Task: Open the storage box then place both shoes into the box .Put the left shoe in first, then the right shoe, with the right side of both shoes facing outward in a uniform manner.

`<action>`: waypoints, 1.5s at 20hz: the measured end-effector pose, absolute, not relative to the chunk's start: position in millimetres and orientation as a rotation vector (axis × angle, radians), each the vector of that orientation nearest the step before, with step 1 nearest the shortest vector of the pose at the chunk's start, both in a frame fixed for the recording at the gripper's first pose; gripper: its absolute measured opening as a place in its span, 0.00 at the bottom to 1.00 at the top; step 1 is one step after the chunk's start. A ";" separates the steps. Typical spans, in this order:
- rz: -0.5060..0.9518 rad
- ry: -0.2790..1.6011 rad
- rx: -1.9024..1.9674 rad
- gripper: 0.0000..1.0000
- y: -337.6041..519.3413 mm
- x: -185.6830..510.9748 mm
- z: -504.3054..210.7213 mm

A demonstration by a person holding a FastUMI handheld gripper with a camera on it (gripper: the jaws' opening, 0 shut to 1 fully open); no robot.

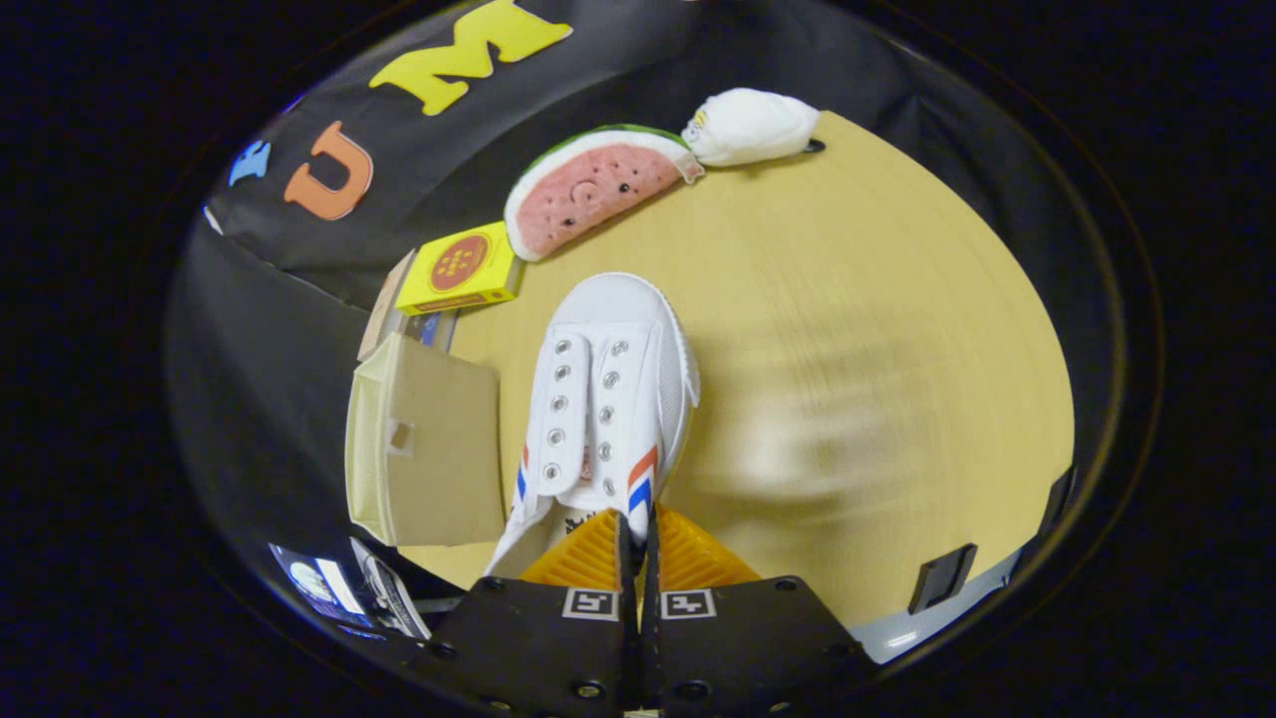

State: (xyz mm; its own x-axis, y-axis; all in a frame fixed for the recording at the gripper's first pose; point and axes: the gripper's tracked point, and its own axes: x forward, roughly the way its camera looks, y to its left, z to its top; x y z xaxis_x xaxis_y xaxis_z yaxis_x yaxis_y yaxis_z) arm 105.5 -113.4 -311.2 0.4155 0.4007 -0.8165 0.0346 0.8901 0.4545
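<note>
A white canvas shoe (603, 399) with red and blue side stripes and no laces hangs just ahead of my gripper (638, 543), toe pointing away from me. Both fingers are pinched together on the shoe's collar edge, so the gripper is shut on it. The wooden table (847, 329) under the shoe looks smeared by motion. Immediately left of the shoe stands the beige storage box (429, 449), which has a small square cut-out in its face. I cannot tell whether it is open.
Beyond the box lies a yellow carton (461, 267), then a watermelon plush (593, 184) and a white plush (750, 127) along the table's far edge by the black cloth wall. A black clip (942, 576) sits on the near right table edge.
</note>
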 end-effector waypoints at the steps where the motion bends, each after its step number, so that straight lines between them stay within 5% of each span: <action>1: 0.240 1.113 0.424 0.01 -103.8 105.9 -295.9; 12: 0.358 1.019 0.421 0.01 72.6 114.7 -189.9; 30: 0.127 0.930 0.174 0.01 182.3 128.6 -279.6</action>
